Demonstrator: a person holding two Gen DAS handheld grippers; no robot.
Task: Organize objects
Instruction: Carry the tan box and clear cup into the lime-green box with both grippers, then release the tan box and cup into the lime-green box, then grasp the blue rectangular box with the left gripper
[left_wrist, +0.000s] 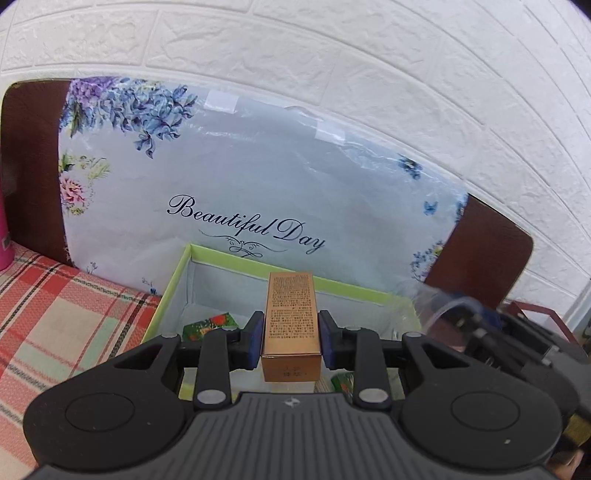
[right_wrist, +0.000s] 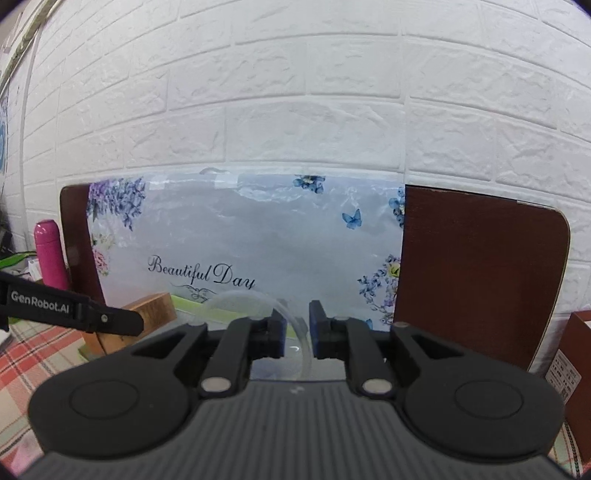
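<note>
My left gripper (left_wrist: 290, 334) is shut on a gold carton (left_wrist: 290, 321) with small print and holds it above an open green-rimmed box (left_wrist: 173, 280). Small green and red packets (left_wrist: 208, 325) lie inside the box. My right gripper (right_wrist: 296, 328) is shut on a clear plastic lid or dish (right_wrist: 243, 301), held just right of the box. The gold carton (right_wrist: 147, 310) and the left gripper's finger (right_wrist: 74, 312) show at the left of the right wrist view. The right gripper with the clear piece also shows in the left wrist view (left_wrist: 480, 325).
A floral "Beautiful Day" panel (left_wrist: 240, 184) leans on a brown board (right_wrist: 480, 273) against the white brick wall. A pink bottle (right_wrist: 50, 251) stands at the left. A red box (right_wrist: 576, 362) sits at the right. A plaid cloth (left_wrist: 55, 310) covers the table.
</note>
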